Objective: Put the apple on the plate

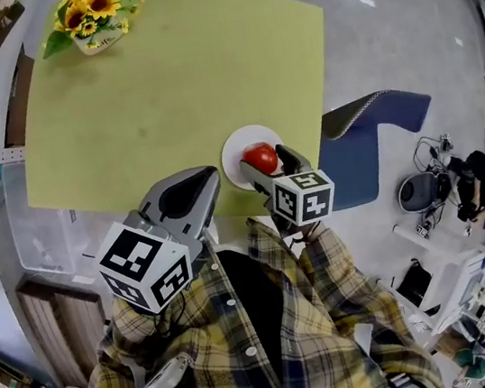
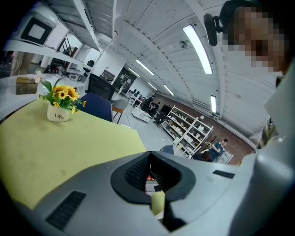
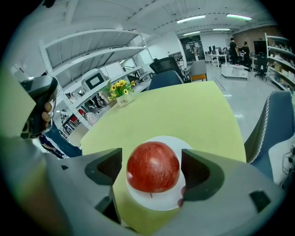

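Right claw point(image 1: 269, 166) is the one that matters here. In the right gripper view its two jaws are spread wide, and the round red apple point(image 3: 153, 167) sits dead centre between them. There's a sliver of daylight on the left side. The right side is tighter, and I can't swear it isn't brushing the pad. Either way I don't read that as a pinch.

The apple looks to be resting on the small round white plate point(image 3: 162, 203), which lies near my edge of the yellow-green table top point(image 1: 171, 90). So the apple lies straight ahead of the claw, inside the jaw gap. My guess is that the task is basically done. What's left is pulling straight back along the jaw line so neither pad nudges it. It's round, so it'd roll off that flat plate pretty easily if clipped.

The apple itself has glossy red skin with fine paler streaks and a small light fleck low on the left. A thin dark line at the bottom edge might be the stalk.

Left claw point(image 1: 207, 179) is parked off to the left, near the table edge and well away from the plate. Its jaws are pressed together on nothing, so it's not part of this move. The sunflower pot point(image 1: 92, 19) is way over on the far corner, no bother.
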`<state>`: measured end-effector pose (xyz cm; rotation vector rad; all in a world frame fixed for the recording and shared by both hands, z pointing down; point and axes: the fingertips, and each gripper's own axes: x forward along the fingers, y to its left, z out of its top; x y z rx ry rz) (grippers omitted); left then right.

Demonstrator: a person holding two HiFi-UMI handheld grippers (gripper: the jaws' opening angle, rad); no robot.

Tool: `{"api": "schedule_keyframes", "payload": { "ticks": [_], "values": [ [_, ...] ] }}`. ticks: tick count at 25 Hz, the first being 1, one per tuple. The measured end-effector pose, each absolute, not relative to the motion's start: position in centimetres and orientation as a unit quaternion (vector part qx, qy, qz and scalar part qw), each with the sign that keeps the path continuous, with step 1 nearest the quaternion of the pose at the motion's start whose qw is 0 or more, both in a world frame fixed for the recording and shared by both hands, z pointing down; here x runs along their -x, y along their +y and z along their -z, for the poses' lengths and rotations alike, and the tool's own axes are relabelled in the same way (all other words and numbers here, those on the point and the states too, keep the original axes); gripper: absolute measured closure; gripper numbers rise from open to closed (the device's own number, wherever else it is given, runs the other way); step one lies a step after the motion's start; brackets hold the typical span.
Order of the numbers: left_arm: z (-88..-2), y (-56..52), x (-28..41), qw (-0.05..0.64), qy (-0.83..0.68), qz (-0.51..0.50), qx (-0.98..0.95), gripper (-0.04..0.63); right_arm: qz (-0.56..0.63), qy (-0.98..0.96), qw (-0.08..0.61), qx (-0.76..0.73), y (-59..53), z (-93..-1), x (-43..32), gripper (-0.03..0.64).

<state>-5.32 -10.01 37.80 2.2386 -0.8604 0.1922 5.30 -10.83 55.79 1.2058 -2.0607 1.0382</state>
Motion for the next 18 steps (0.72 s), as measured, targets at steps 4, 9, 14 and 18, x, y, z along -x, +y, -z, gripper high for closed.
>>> {"api": "schedule_keyframes", "payload": {
  "ticks": [4,9,14,18],
  "values": [
    [-37.6,-10.3,5.5,0.36,-0.336,-0.072,-0.867,0.588,-0.381,-0.765,0.262,-0.448,-11.1,-55.1,-5.3,0.242],
    [-37.4,-10.7,5.5,0.357,-0.334,-0.067,-0.869,0.588,-0.373,-0.769,0.249,-0.456,-11.4,-53.8,-5.5,0.242],
    [-37.1,-11.2,5.4,0.356,-0.333,-0.062,-0.871,0.588,-0.363,-0.782,0.208,-0.463,-12.1,-50.6,-5.3,0.244],
    [-36.7,-11.4,5.2,0.351,-0.328,-0.058,-0.875,0.588,-0.336,-0.809,0.168,-0.452,-12.4,-47.1,-4.2,0.252]
  ]
}}
